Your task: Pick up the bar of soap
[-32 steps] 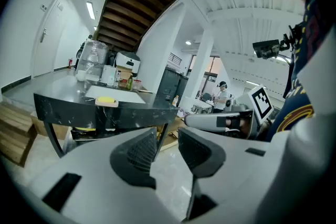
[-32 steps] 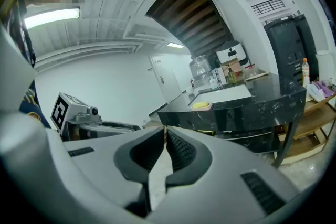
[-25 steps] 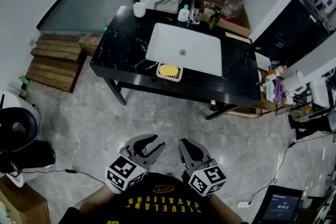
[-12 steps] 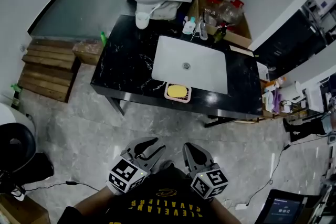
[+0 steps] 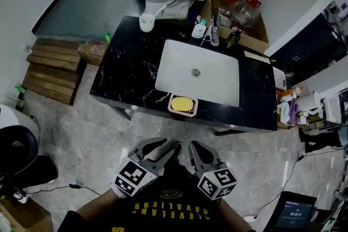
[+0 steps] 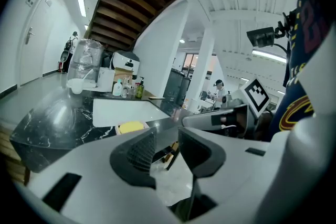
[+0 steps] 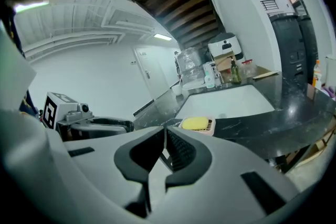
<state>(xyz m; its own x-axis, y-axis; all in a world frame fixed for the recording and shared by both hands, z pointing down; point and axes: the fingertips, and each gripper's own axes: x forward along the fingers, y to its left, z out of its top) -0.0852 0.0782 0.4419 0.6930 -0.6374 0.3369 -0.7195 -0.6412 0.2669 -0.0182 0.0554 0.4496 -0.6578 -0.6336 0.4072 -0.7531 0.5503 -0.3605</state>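
Little of the task is done so far. The bar of soap (image 5: pixel 182 103) lies untouched in its soap dish (image 5: pixel 191 112) on the front edge of the black tabletop (image 5: pixel 125 73), just before the sink (image 5: pixel 215 81). It is well ahead of both tools, with open floor (image 5: pixel 109 133) between. The left tool (image 5: pixel 169 145) and right tool (image 5: pixel 194 146) are held close to the person's chest. Both are clenched on nothing, though the left tool's own view seems to show a slight gap between its jaws. What is left is the whole pickup: stepping up to the tabletop, releasing a tool's jaws, closing them on the soap and lifting it.
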